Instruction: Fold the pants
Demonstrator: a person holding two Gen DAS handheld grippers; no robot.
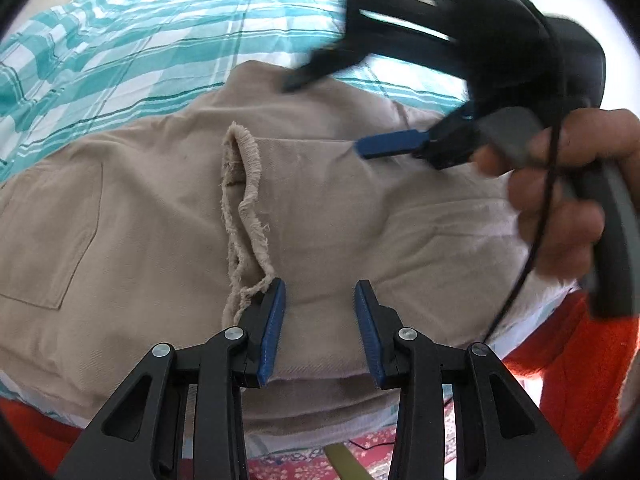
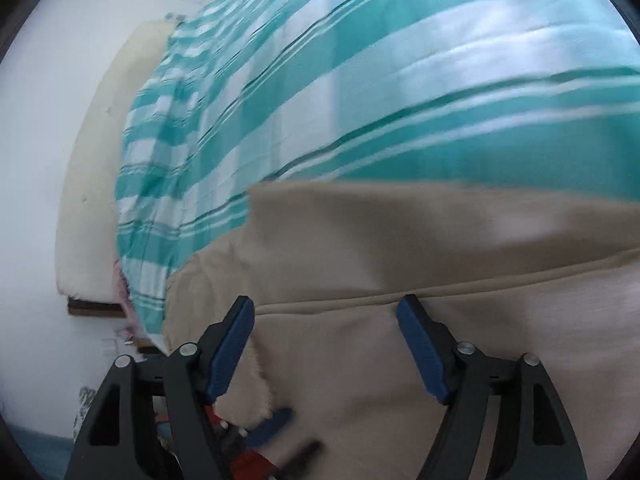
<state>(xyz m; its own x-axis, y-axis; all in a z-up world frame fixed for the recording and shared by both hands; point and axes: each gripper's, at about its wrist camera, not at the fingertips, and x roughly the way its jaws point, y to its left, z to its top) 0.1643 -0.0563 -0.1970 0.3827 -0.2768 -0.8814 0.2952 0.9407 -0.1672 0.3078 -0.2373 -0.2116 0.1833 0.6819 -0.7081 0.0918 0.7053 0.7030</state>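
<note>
Right hand-held gripper (image 1: 332, 116), seemingly empty, over pants (image 1: 160, 208), bedsheet (image 1: 140, 40) behind.

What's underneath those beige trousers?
The beige cotton pants lie on a teal-and-white checked bed sheet. A white layer peeks out at the near edge; the rest beneath is covered.

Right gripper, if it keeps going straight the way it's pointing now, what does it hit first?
Most likely the beige pants: the open right gripper points down at the folded cloth, with the checked bedsheet beyond. Depth is unclear.
</note>
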